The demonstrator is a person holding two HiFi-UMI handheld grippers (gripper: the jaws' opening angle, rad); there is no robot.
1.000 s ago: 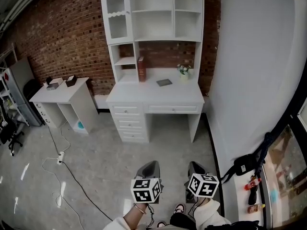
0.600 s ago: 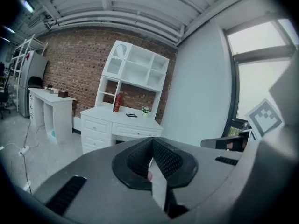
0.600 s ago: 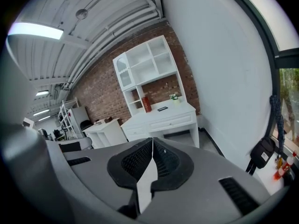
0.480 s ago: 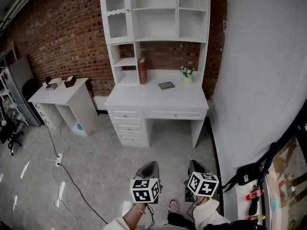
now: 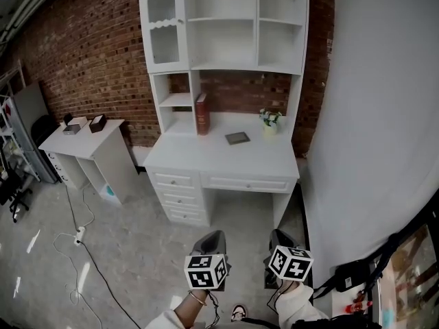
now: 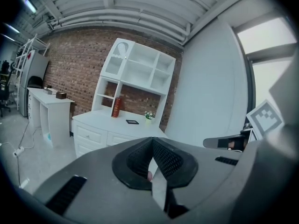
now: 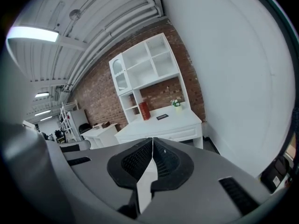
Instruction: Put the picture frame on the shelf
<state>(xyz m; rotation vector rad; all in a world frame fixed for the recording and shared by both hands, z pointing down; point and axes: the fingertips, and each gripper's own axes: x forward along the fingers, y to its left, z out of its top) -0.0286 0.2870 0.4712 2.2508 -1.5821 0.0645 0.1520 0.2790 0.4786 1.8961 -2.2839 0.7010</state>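
The picture frame (image 5: 237, 138) is a small dark flat rectangle lying on the white desk (image 5: 206, 157), between a red book and a flower pot. It also shows far off in the left gripper view (image 6: 132, 122) and the right gripper view (image 7: 162, 117). The white shelf unit (image 5: 226, 26) stands on the desk with its open compartments bare. My left gripper (image 5: 214, 238) and right gripper (image 5: 280, 238) hang side by side over the floor, well short of the desk. Both are shut with nothing between their pads.
A red book (image 5: 201, 114) stands upright by the shelf's left post, and a small flower pot (image 5: 271, 118) sits at the desk's right. A white side table (image 5: 82, 132) is at the left. A cable and power strip (image 5: 79, 235) lie on the floor. A white wall (image 5: 384, 115) runs along the right.
The desk and shelf have grown larger and slid lower in the head view as I move towards them. Both grippers keep their place in the view and stay shut.
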